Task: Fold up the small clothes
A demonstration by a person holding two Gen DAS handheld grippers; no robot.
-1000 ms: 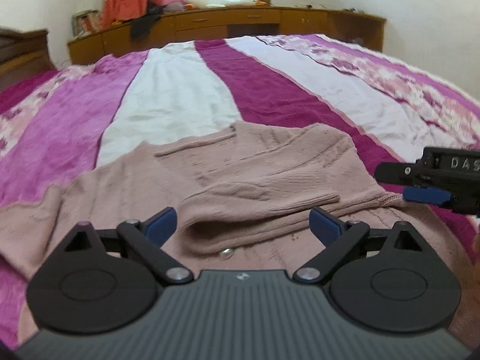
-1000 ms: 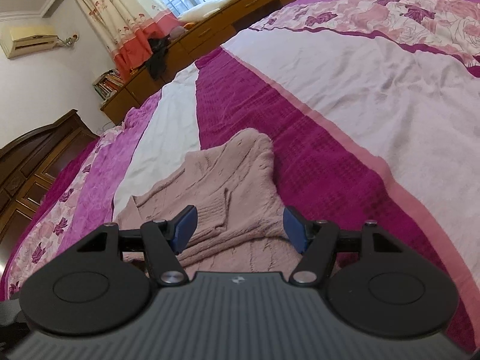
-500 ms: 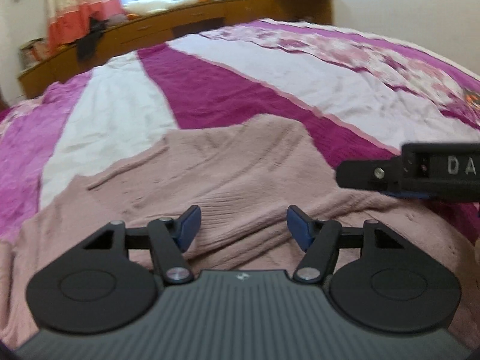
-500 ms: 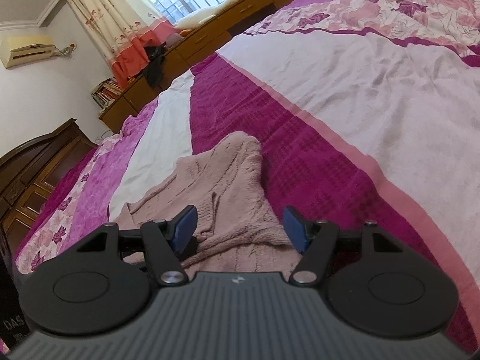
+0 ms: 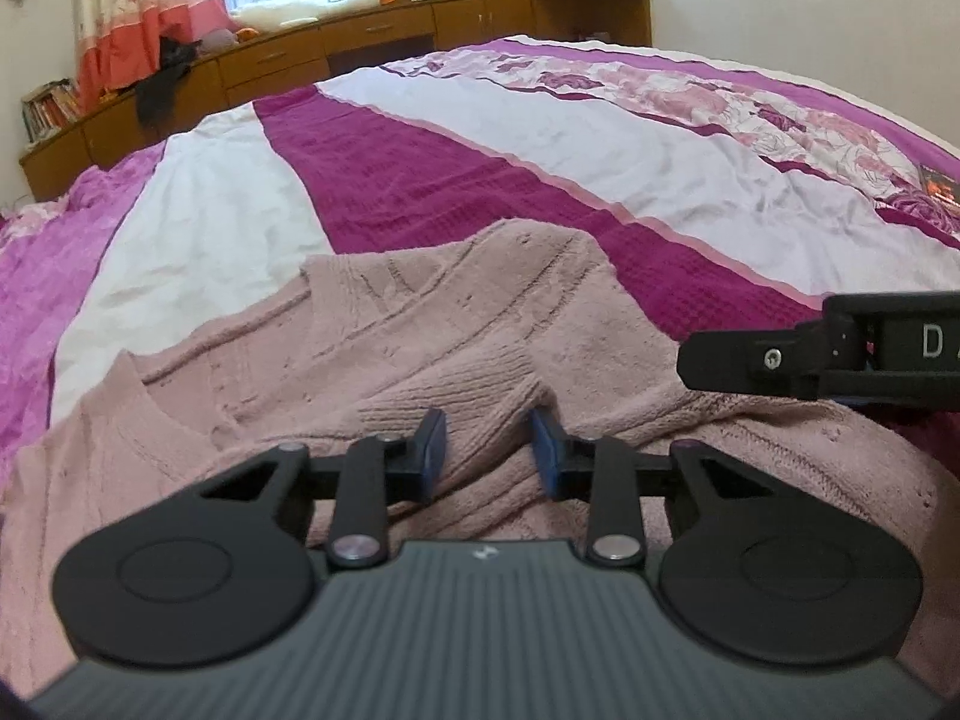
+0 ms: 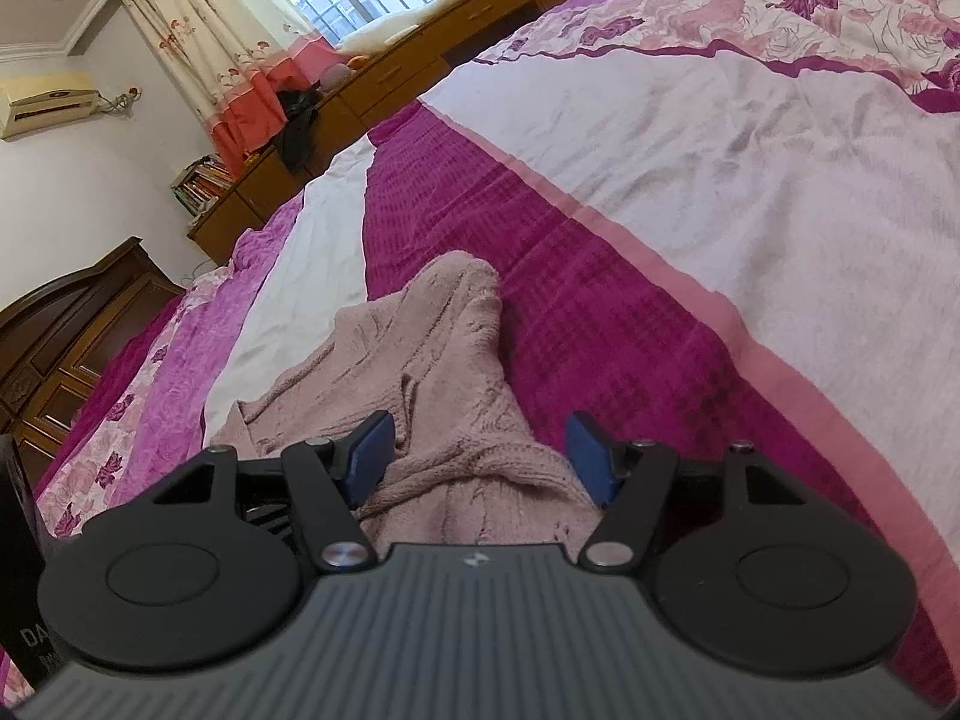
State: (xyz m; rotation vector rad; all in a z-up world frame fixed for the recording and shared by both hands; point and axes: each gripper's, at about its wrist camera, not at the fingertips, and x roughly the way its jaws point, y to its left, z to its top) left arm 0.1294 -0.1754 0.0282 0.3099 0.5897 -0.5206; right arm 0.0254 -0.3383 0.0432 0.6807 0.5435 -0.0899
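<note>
A dusty-pink knitted sweater (image 5: 420, 336) lies spread on the striped bedspread (image 5: 420, 180). My left gripper (image 5: 487, 450) is low over its near part. Its jaws are closing, and a ridge of ribbed knit is bunched between the blue pads (image 5: 433, 444), touching both. One black finger of my right gripper (image 5: 750, 360) reaches in from the right over the sweater's edge. In the right wrist view the right gripper (image 6: 480, 456) stands open and wide over the sweater's ribbed hem (image 6: 480, 468), with the fabric lying loose between its pads.
The bedspread (image 6: 600, 312) stretches far ahead in magenta, white and floral stripes. A long wooden cabinet (image 5: 384, 30) runs under the window at the back. A dark wooden wardrobe (image 6: 72, 330) stands to the left. A small dark object (image 5: 939, 186) lies on the bed at far right.
My left gripper moved forward and down onto the sweater, and its jaws narrowed from wide apart to a pinch around a ribbed fold. The right gripper stayed in place with the same opening.
</note>
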